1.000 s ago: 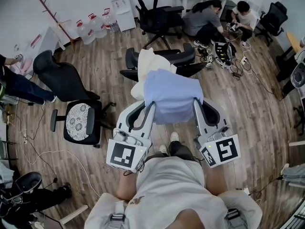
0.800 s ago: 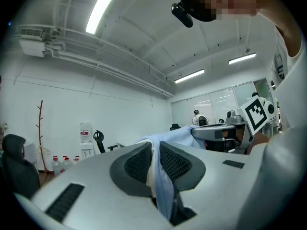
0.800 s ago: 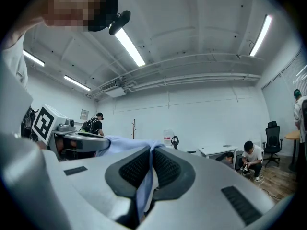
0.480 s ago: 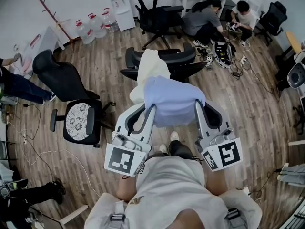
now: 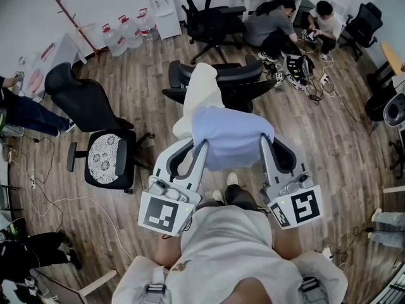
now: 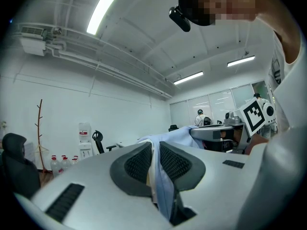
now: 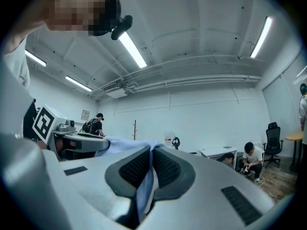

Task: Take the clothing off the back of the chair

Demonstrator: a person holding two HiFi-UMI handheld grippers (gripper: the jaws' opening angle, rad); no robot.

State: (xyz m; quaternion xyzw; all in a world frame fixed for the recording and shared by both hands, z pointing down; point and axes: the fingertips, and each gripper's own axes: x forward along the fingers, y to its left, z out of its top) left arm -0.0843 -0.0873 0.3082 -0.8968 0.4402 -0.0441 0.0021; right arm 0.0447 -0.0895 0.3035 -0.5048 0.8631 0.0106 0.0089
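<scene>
A light blue garment [image 5: 231, 138] hangs stretched between my two grippers, in front of the person's body. A cream layer [image 5: 202, 90] runs from it up towards the black office chair [image 5: 247, 81] behind; whether it still touches the chair I cannot tell. My left gripper [image 5: 201, 143] is shut on the garment's left edge. In the left gripper view [image 6: 154, 150] blue and cream cloth [image 6: 160, 186] is pinched between the pads. My right gripper [image 5: 262, 138] is shut on the right edge, and in the right gripper view [image 7: 151, 157] blue fabric [image 7: 144, 186] sits between its pads.
A black chair with a white patterned seat [image 5: 104, 160] stands at the left and another black chair [image 5: 209, 14] at the back. Water bottles [image 5: 126, 33], a coat rack [image 5: 66, 11], two crouching people [image 5: 278, 24] and floor cables [image 5: 50, 201] ring the wooden floor.
More of the cream layer shows, drawn out longer above the blue garment. The chair sits slightly farther up the view. Both grippers keep their hold and barely move.
</scene>
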